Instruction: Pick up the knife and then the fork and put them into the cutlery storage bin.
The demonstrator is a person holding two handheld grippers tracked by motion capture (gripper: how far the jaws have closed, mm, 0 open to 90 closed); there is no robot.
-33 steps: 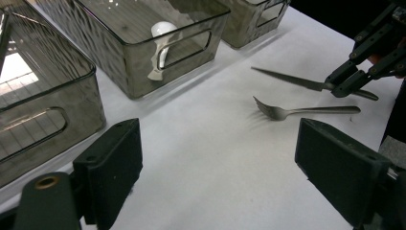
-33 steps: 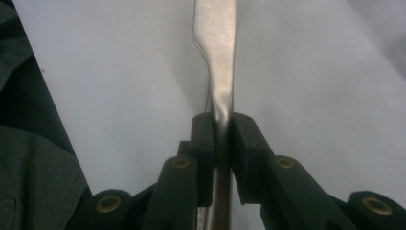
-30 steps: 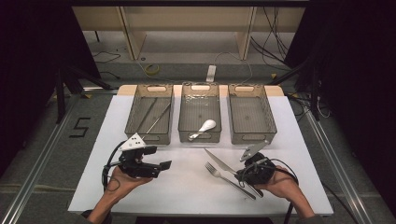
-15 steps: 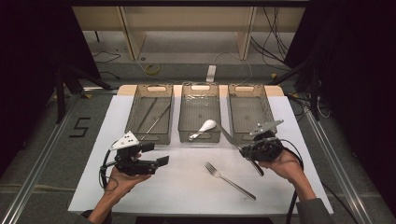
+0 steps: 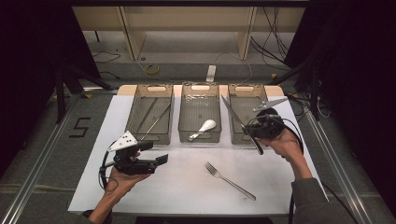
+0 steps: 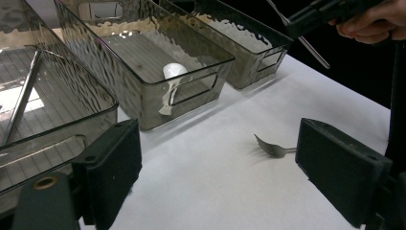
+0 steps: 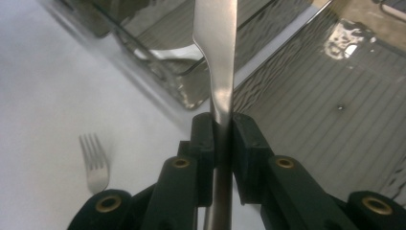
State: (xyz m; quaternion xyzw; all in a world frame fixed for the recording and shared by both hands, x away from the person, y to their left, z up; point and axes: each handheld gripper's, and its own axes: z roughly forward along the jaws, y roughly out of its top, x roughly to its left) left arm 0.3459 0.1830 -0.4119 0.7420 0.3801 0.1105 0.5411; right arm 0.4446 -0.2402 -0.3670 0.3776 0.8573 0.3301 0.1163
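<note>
My right gripper [image 5: 250, 129] is shut on a metal knife [image 5: 232, 112] and holds it in the air over the near edge of the right-hand clear tray [image 5: 244, 88]. In the right gripper view the jaws clamp the knife [image 7: 218, 57] at its handle, blade pointing away over the ribbed tray floor [image 7: 325, 115]. A metal fork [image 5: 229, 179] lies on the white table, near the front and right of centre. My left gripper [image 5: 154, 153] hovers open at the front left with nothing in it. Ahead between its jaws lies the fork [image 6: 270, 148].
Three clear trays stand in a row at the back. The left tray [image 5: 135, 133] holds thin metal rods [image 5: 156, 119]. The middle tray [image 5: 198, 138] holds a white spoon [image 5: 203, 128]. Beyond the table's far edge are a shelf frame and cables.
The right gripper lifted the knife off the table beside the fork and carried it up and away to the right tray. The left gripper has hardly moved.
</note>
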